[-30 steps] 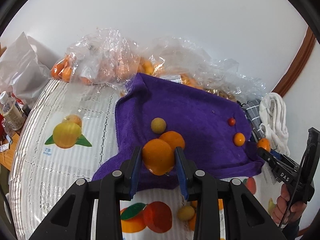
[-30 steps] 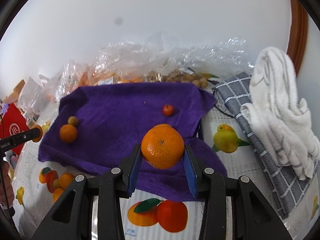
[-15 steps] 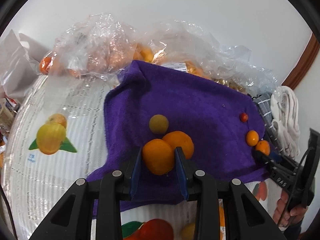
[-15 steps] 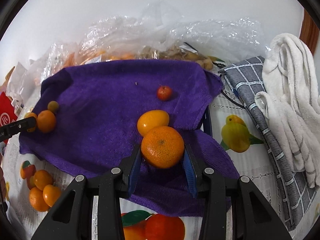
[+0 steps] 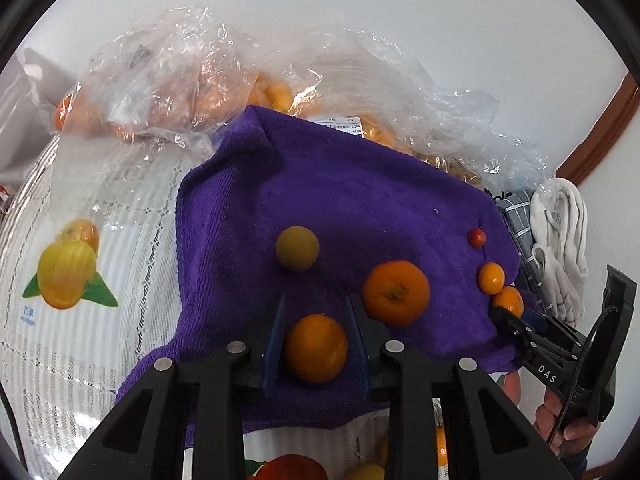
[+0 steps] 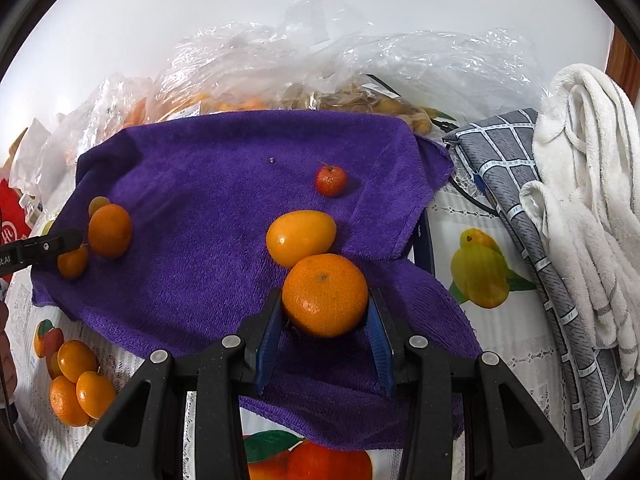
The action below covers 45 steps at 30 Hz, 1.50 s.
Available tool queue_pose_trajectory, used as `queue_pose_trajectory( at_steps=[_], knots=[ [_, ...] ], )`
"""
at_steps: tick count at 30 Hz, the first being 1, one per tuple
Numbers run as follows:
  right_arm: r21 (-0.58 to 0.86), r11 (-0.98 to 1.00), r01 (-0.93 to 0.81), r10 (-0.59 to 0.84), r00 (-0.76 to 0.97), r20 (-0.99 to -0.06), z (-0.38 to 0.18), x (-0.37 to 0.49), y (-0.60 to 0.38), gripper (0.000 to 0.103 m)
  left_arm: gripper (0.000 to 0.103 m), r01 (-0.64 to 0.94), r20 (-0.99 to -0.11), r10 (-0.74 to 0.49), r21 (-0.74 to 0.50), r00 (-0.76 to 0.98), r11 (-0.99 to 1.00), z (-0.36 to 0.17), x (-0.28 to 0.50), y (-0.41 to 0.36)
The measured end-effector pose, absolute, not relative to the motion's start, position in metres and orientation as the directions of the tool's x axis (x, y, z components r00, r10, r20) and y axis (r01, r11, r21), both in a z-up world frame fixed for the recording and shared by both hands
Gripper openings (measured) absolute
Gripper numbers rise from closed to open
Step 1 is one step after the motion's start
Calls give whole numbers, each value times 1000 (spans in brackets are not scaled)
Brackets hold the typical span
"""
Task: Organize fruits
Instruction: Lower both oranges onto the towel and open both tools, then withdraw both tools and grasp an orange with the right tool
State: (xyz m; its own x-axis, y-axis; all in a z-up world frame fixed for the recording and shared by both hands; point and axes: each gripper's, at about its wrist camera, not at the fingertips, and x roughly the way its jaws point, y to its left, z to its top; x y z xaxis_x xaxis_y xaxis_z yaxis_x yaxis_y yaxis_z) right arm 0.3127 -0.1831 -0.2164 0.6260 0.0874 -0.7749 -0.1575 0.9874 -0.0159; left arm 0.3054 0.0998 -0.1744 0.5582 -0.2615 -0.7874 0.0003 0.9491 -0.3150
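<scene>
Bright even light, soft shadows, glare on plastic bags [image 5: 328, 80], fisheye-warped edges.

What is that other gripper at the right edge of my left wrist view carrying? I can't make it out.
Observer: The right gripper is clamped on a dimpled mandarin, over the purple towel.
Operator: Any fruit off the towel?
Observer: Yes, three small oranges lie huddled on the tablecloth by the towel's near left edge.
Operator: Does the towel lie flat?
Observer: No, its near right corner is folded over on itself, beside the mandarin.
</scene>
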Motion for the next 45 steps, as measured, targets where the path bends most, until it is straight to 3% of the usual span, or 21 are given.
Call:
queue_pose_trajectory(
  at_steps=[7, 11, 14, 17, 19, 25, 30, 35, 45],
  knots=[
    [-22, 988, -154, 80, 624, -777, -212, 309, -180, 42, 27, -5, -795, -249, -302, 553, 953, -173, 305, 98],
    [-43, 986, -162, 73, 647, -759, -199, 294, -175, 58, 31, -5, -789, -248, -303, 563, 953, -163, 296, 104],
    [-59, 983, -172, 73, 667, -741, -187, 281, -169, 63, 38, -5, -784, -237, -293, 574, 956, -155, 285, 109],
    [-56, 982, -181, 84, 681, -727, -178, 265, -162, 63, 48, -5, -773, -218, -275, 595, 961, -146, 266, 114],
    [-34, 981, -192, 110, 689, -716, -174, 253, -158, 63, 49, -13, -771, -198, -258, 605, 966, -142, 253, 118],
    [46, 971, -233, 191, 648, -738, -184, 230, -139, 45, 51, -58, -797, -133, -206, 589, 977, -153, 219, 137],
    [73, 954, -292, 243, 605, -758, -196, 214, -111, 45, 51, -90, -811, -60, -138, 582, 986, -169, 195, 148],
    [95, 941, -323, 277, 581, -766, -200, 209, -91, 45, 51, -117, -820, -53, -145, 569, 982, -179, 181, 159],
    [80, 945, -318, 249, 539, -804, -217, 216, -72, 44, 51, -113, -808, -36, -127, 589, 985, -188, 167, 167]
  ],
)
